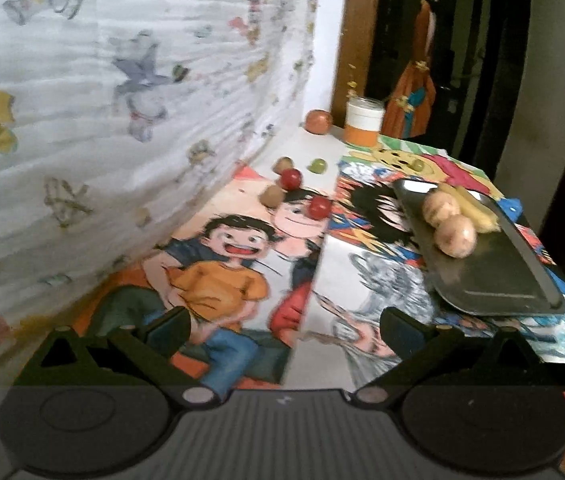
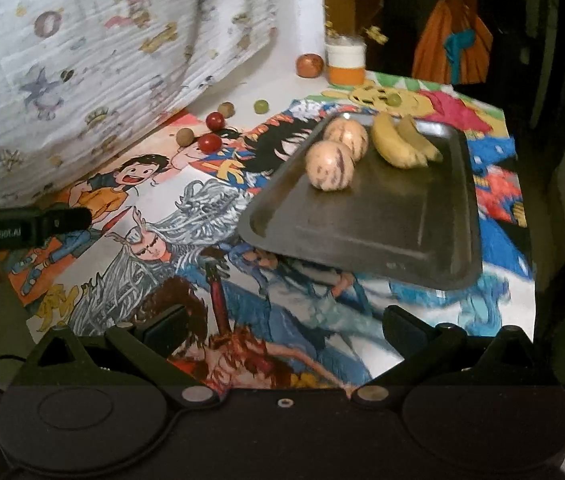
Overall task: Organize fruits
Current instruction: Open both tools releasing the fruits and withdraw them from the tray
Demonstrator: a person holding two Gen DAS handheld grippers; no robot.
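A dark metal tray [image 2: 382, 232] lies on the right of the cartoon-covered table; it also shows in the left wrist view [image 1: 494, 276]. On it lie two striped round fruits [image 2: 330, 166] [image 1: 456, 236] and two bananas [image 2: 402, 140] [image 1: 470, 206]. Loose on the table near the curtain are two red fruits [image 2: 209, 143] [image 1: 319, 208], two brown ones [image 2: 185, 136] [image 1: 271, 196] and a green one [image 2: 260, 106] [image 1: 318, 166]. Another green fruit [image 2: 393, 99] lies behind the tray. My left gripper [image 1: 284, 330] and right gripper [image 2: 284, 328] are open and empty, low over the table's front.
A patterned curtain [image 1: 122, 100] hangs along the left. A white and orange jar [image 2: 345, 63] and an orange-brown round fruit [image 2: 310, 65] stand at the back. The left gripper's side [image 2: 22, 226] shows in the right wrist view. The table edge [image 2: 530, 240] drops off at the right.
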